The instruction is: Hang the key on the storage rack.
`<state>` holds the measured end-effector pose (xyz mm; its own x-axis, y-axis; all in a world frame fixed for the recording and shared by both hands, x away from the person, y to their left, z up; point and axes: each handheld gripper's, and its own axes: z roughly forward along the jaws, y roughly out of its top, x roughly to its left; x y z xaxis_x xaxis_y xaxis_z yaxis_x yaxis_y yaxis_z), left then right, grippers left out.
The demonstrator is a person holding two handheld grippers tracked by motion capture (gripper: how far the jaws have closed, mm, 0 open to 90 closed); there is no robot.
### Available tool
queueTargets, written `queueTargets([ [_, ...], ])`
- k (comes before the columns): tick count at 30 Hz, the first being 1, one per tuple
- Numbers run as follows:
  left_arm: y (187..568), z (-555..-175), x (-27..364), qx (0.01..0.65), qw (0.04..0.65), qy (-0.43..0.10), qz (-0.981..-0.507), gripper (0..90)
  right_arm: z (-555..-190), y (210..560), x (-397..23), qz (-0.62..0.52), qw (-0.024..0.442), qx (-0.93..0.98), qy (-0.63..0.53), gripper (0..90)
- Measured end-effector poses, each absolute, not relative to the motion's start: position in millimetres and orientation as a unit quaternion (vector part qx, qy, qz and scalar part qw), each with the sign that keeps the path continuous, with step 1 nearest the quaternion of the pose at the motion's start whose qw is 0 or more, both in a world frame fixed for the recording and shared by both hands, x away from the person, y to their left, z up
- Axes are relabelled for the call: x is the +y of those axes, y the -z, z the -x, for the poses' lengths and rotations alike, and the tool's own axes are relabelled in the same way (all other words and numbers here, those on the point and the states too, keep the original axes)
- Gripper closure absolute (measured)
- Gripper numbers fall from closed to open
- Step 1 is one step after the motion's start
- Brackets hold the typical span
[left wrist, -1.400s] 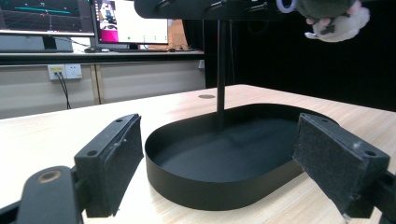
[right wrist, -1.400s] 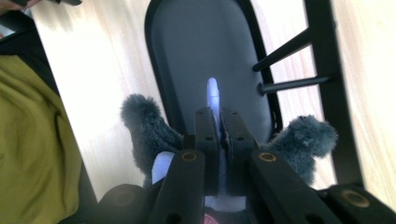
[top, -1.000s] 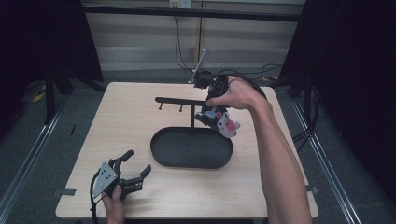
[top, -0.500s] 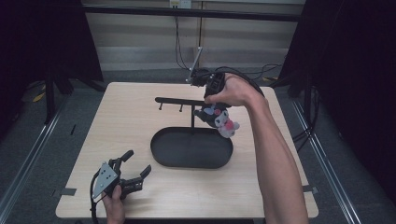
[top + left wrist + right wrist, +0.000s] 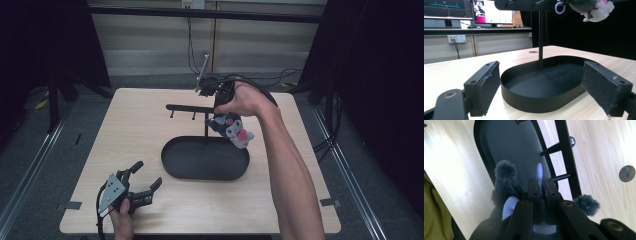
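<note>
A grey and pink plush toy (image 5: 234, 129) hangs beside the post of a black stand (image 5: 206, 125), just under its peg bar (image 5: 187, 107). My right gripper (image 5: 220, 115) points down over it, shut on the toy's pale tab (image 5: 539, 172). In the right gripper view grey fluffy ears (image 5: 505, 176) flank the jaws and two pegs (image 5: 554, 148) lie just ahead. The left gripper view shows the toy (image 5: 596, 10) and a metal ring (image 5: 560, 6) by the bar. My left gripper (image 5: 147, 173) rests open at the table's front left, facing the oval tray (image 5: 536, 100).
The stand rises from a black oval tray (image 5: 172, 167) in the middle of the wooden table (image 5: 125, 135). A person's right forearm (image 5: 290, 170) reaches across the table's right side. Cables (image 5: 260, 90) trail behind the right gripper. Monitors (image 5: 469, 10) stand beyond the table.
My right gripper and the plush toy have shifted slightly back and left, closer to the stand's bar. The left gripper has stayed in place.
</note>
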<state>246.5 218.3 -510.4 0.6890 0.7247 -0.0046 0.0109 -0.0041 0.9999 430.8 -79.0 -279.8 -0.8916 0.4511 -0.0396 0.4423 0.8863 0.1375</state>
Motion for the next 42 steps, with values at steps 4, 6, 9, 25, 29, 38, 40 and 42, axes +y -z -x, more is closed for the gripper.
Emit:
queueTargets([
  [4,510.4,-246.5,218.2,0.282,0.648,-0.275,-0.652,15.4,-432.6,280.0,-80.0,-0.235,0.031,0.969,-0.065,86.3],
  [6,510.4,-246.5,218.2,0.282,0.648,-0.275,-0.652,15.4,-433.8,280.5,-80.0,-0.237,0.031,0.969,-0.065,85.8],
  [9,510.4,-246.5,218.4,0.281,0.647,-0.276,-0.653,15.4,-433.3,280.5,-77.8,-0.241,0.034,0.968,-0.055,84.9],
  [25,510.4,-246.5,218.3,0.280,0.649,-0.274,-0.653,15.4,-434.7,278.0,-73.6,-0.237,0.031,0.969,-0.057,83.4],
  [29,510.5,-246.1,218.4,0.283,0.647,-0.272,-0.653,15.4,-435.8,277.0,-76.8,-0.239,0.030,0.969,-0.063,84.8],
  [38,510.4,-246.1,218.2,0.282,0.647,-0.273,-0.653,15.4,-434.8,274.1,-82.7,-0.244,0.022,0.966,-0.077,84.8],
  [40,510.4,-246.2,218.2,0.283,0.647,-0.273,-0.653,15.4,-434.8,272.5,-85.1,-0.245,0.022,0.965,-0.089,84.4],
  [42,510.4,-246.3,218.2,0.283,0.647,-0.274,-0.653,15.4,-433.4,271.7,-86.3,-0.242,0.012,0.965,-0.099,84.4],
])
